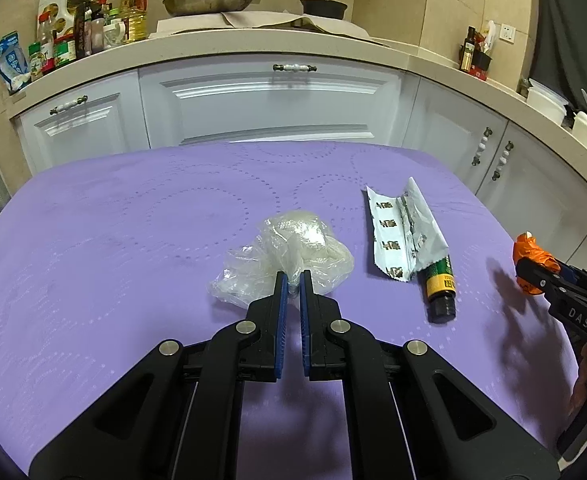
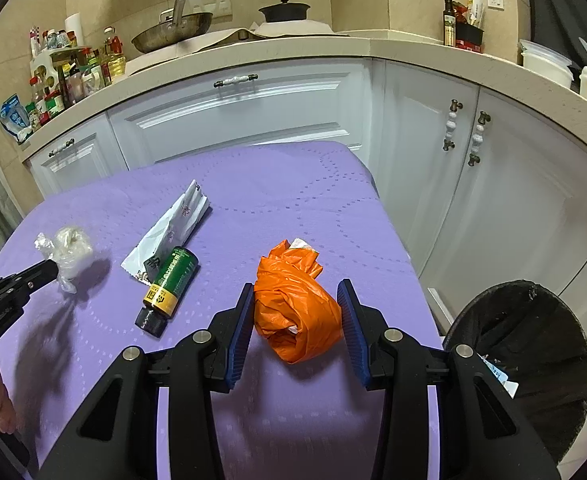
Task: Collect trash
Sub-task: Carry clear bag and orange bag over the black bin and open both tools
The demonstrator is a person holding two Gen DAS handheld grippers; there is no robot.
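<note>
Trash spread over purple table (image 1: 93, 240): clear plastic wad (image 1: 289, 248), clenched at its near edge between left gripper (image 1: 292, 280) fingers; orange bag (image 2: 297, 308), grasped on both sides by right gripper (image 2: 296, 308) fingers near table's right edge. Between them, white wrapper (image 1: 397, 228) and green bottle (image 1: 439, 284), touching, lying flat. Black bin (image 2: 533, 352) beside table, lower right.

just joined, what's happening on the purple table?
A person is clearing trash with a gripper in each hand. The left gripper is shut on a clear plastic bag; the right gripper is shut on a crumpled orange bag. A small bottle and a white wrapper lie on the table. A black bin stands beside the table.
</note>
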